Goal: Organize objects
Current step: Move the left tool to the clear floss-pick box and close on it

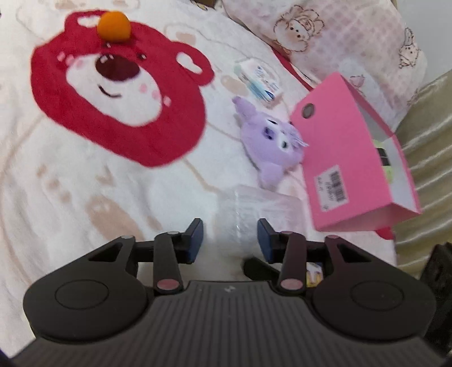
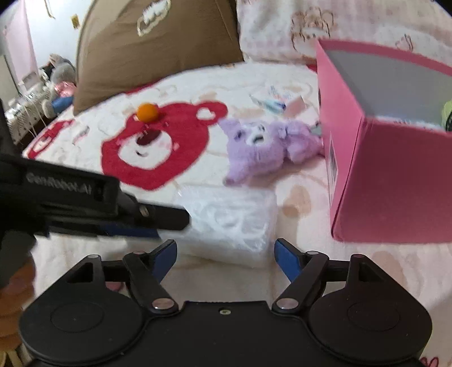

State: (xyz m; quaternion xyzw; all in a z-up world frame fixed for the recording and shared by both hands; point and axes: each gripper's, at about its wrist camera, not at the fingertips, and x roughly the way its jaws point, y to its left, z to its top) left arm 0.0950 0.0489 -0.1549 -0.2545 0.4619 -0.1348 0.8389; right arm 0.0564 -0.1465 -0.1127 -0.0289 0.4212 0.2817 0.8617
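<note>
A clear-wrapped white tissue pack (image 1: 260,209) (image 2: 231,223) lies on the bed blanket. My left gripper (image 1: 230,240) (image 2: 180,223) is at the pack's left end. Its jaws stand apart and the pads do not press on the wrap. My right gripper (image 2: 226,254) is open just short of the pack's near side. A purple plush toy (image 1: 271,146) (image 2: 260,149) lies against an open pink box (image 1: 347,158) (image 2: 395,180). The box holds something green and something dark, mostly hidden. An orange (image 1: 114,25) (image 2: 147,111) rests on the red bear print. A small blue-and-white packet (image 1: 260,79) (image 2: 276,103) lies beyond the plush.
The blanket (image 1: 84,183) has a large red bear face. A brown pillow (image 2: 158,42) and a pink patterned pillow (image 1: 325,34) stand at the head of the bed. Beige cloth (image 1: 423,146) marks the bed's right edge. Beyond the left side is a cluttered shelf with a grey plush (image 2: 56,76).
</note>
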